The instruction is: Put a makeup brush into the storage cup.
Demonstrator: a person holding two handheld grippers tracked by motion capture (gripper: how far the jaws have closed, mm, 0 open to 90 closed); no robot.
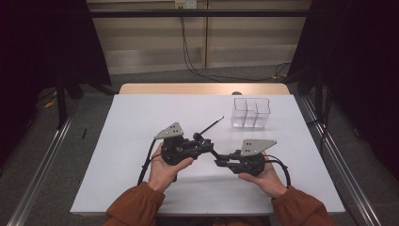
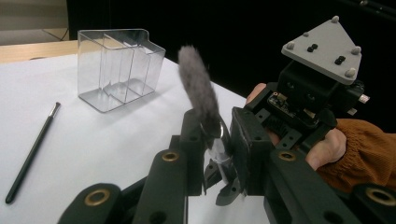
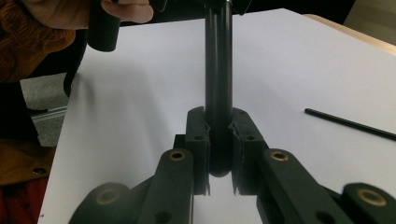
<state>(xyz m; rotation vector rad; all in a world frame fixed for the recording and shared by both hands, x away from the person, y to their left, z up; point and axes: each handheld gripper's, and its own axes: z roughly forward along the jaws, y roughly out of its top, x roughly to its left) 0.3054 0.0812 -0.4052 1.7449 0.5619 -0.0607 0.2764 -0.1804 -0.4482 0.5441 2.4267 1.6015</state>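
At centre frame above the desk (image 1: 141,188), a brush (image 2: 198,88) is clamped at its ferrule by the left gripper (image 2: 219,140) fingers and at its handle end by the right gripper (image 3: 219,149) fingers. One grip should be released before the brush is carried to the organiser (image 1: 251,113), upper right.

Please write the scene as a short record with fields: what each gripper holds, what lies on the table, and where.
held thing: fluffy grey make-up brush with black handle, between both grippers
left gripper: shut on the brush near its silver ferrule
right gripper: shut on the handle end
on table: thin black brush, lying flat, untouched
container: clear plastic organizer with compartments, far right, upright, nothing seen inside
surface: white table
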